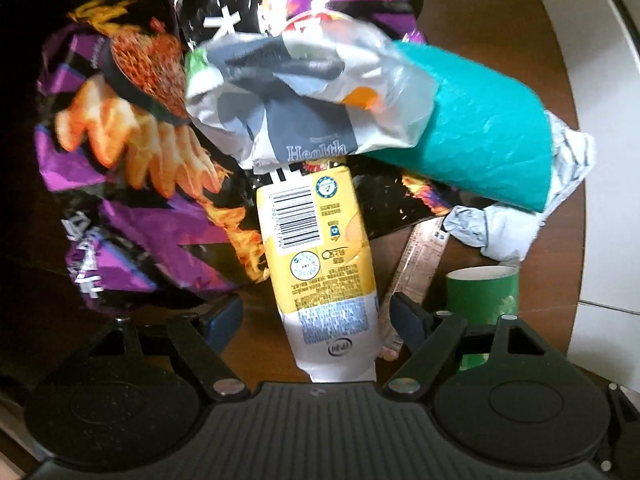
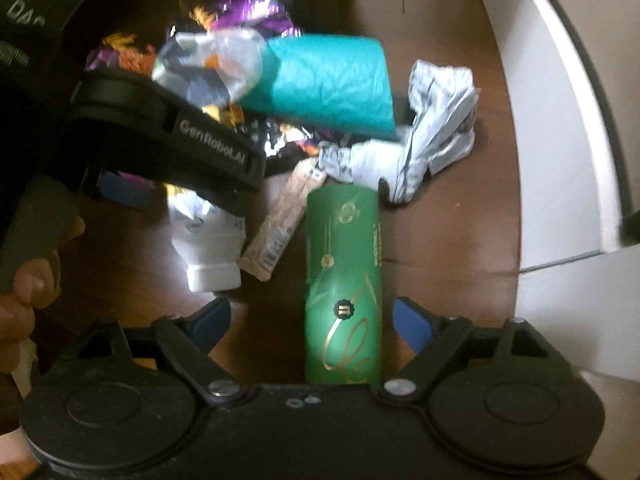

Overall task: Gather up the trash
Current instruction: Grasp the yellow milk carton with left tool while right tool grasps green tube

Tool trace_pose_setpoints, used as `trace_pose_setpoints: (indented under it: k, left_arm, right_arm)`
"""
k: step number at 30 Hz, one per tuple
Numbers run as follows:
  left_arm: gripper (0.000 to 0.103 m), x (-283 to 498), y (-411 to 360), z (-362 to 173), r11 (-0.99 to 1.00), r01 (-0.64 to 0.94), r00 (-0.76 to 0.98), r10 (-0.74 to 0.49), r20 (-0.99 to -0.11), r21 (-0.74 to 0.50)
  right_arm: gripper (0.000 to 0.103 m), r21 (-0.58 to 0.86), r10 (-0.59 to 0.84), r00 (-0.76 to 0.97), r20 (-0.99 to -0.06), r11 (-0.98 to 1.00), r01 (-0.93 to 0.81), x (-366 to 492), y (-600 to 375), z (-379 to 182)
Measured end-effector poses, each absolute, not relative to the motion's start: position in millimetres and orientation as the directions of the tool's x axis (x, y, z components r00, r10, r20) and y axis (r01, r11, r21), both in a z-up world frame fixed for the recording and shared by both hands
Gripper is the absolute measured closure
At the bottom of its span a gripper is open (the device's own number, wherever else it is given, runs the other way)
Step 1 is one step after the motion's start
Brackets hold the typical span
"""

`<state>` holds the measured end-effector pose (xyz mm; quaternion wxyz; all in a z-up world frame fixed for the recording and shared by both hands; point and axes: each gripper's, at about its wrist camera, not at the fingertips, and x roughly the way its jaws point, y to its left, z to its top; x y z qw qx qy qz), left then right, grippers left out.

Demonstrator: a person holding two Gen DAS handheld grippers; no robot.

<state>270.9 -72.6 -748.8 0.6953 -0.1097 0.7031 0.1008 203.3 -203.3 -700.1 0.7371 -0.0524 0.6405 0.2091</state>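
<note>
My left tongs (image 1: 316,316) spread around yellow pouch (image 1: 320,248); right tongs (image 2: 312,320) spread around green tube (image 2: 343,280), its open mouth showing empty beside left tongs. Purple bag (image 1: 132,152) partly buried.

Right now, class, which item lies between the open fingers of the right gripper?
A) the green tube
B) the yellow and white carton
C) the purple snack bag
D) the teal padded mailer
A: in the right wrist view the green tube lies lengthwise on the brown table, between the spread fingers of the right gripper, which do not touch it.
</note>
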Motion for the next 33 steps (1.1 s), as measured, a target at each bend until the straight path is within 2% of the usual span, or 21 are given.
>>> trace_pose_setpoints:
  k: [7,9,12,15,17,33]
  left_arm:
    - [0.024,273,-80,-766,0.962,-0.272,-0.033,-0.002,-0.999,0.008]
    - [0.037,274,-84,-769,0.964,-0.267,-0.038,-0.005,-0.999,0.006]
    - [0.046,276,-89,-772,0.964,-0.266,-0.046,-0.015,-0.999,-0.002]
    - [0.049,277,-93,-772,0.967,-0.256,-0.049,-0.012,-0.999,0.001]
    - [0.050,275,-94,-771,0.968,-0.251,-0.049,-0.007,-0.999,0.005]
    - [0.052,252,-77,-732,0.969,-0.244,-0.017,-0.038,-0.999,-0.033]
  right_arm:
    - [0.029,0.183,0.212,0.056,-0.976,0.929,-0.321,206,-205,-725]
    - [0.032,0.187,0.212,0.052,-0.976,0.936,-0.299,208,-207,-728]
    - [0.038,0.183,0.207,0.057,-0.977,0.941,-0.286,208,-208,-730]
    - [0.050,0.180,0.203,0.056,-0.978,0.944,-0.278,208,-209,-731]
    - [0.055,0.181,0.202,0.052,-0.978,0.945,-0.272,208,-208,-732]
    - [0.055,0.207,0.234,0.102,-0.967,0.952,-0.223,202,-218,-683]
